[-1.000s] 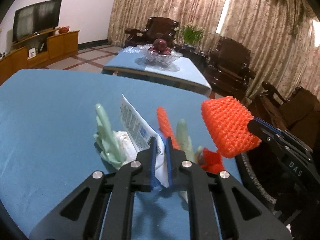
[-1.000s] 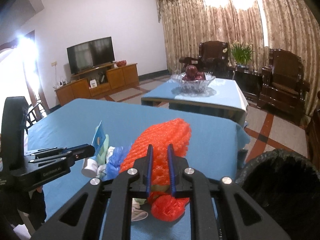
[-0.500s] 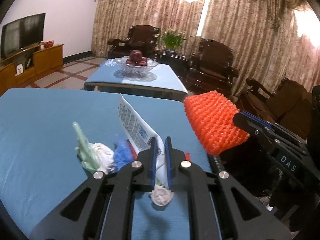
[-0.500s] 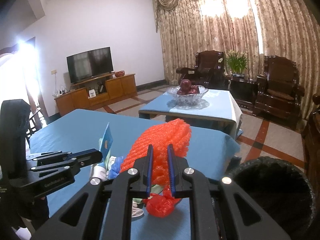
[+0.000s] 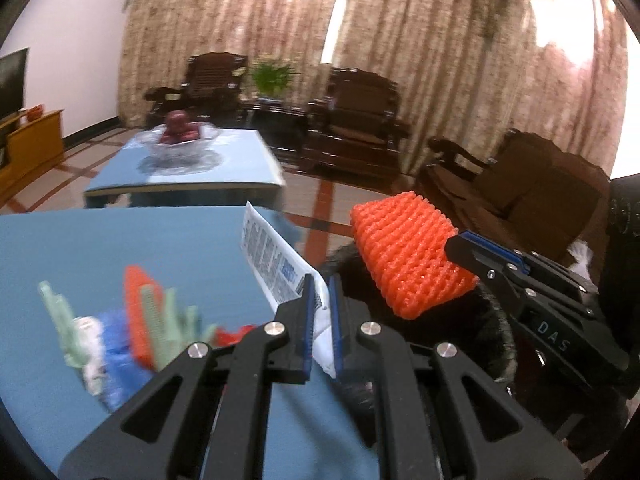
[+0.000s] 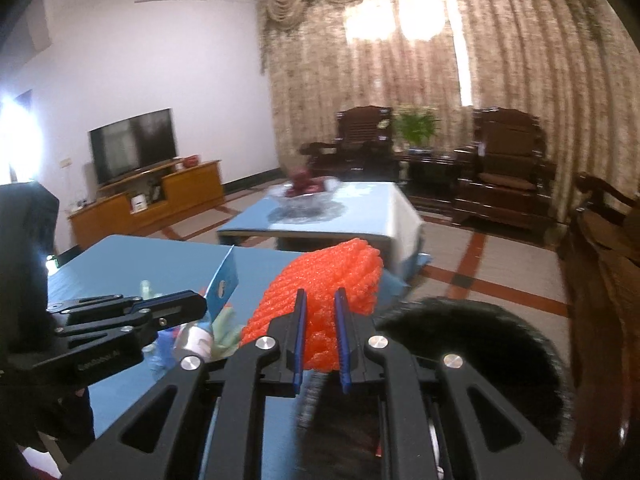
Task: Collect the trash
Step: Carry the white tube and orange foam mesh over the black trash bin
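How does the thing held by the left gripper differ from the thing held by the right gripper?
The left gripper holds a flat white printed wrapper; the right gripper holds a bulky orange foam net. The wrapper is thin and smooth and stands edge-up; the net is thick and knobbly. Both are clamped and lifted near the black bin.

Two grippers show: the left gripper (image 5: 320, 308) and the right gripper (image 6: 320, 320). One orange foam net (image 6: 332, 280) and one flattened tube (image 5: 280, 264) are held. One black bin (image 6: 472, 344) stands at the near table's (image 5: 120, 248) right edge. Three dark armchairs (image 5: 356, 120) are visible, one fruit bowl (image 6: 304, 192), one television (image 6: 134, 144).
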`<state>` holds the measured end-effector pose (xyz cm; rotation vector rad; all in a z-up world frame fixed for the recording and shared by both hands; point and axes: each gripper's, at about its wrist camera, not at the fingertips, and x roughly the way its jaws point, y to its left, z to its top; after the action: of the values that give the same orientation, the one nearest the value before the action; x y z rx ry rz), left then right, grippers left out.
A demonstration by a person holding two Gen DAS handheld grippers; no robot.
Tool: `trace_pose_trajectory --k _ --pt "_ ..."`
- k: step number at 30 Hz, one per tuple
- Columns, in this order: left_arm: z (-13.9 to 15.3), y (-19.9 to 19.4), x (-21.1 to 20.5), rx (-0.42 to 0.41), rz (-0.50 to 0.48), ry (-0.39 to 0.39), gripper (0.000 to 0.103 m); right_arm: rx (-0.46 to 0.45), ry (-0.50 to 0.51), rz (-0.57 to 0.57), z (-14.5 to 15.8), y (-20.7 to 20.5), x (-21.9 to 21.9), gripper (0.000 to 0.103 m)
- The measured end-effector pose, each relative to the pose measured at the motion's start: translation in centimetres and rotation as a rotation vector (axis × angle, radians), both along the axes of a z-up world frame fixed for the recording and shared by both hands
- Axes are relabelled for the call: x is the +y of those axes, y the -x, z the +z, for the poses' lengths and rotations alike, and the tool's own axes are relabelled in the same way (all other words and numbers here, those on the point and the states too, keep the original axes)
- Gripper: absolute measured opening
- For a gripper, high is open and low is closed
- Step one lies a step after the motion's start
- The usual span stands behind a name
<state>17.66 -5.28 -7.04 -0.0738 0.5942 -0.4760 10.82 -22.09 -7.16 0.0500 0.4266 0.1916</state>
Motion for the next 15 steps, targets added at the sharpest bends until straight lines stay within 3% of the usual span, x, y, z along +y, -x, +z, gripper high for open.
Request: trace_pose_trajectory --k 7,15 --pt "-0.8 -1.6 -6.5 0.010 -0.120 0.014 0.006 0.030 0.013 -0.128 -1.1 0.3 -5.9 0.013" --pt "-2.9 -3.3 -11.8 0.043 -0.194 -0.003 0.000 0.092 0.001 -0.211 -3.4 -0.6 -9.6 0.014"
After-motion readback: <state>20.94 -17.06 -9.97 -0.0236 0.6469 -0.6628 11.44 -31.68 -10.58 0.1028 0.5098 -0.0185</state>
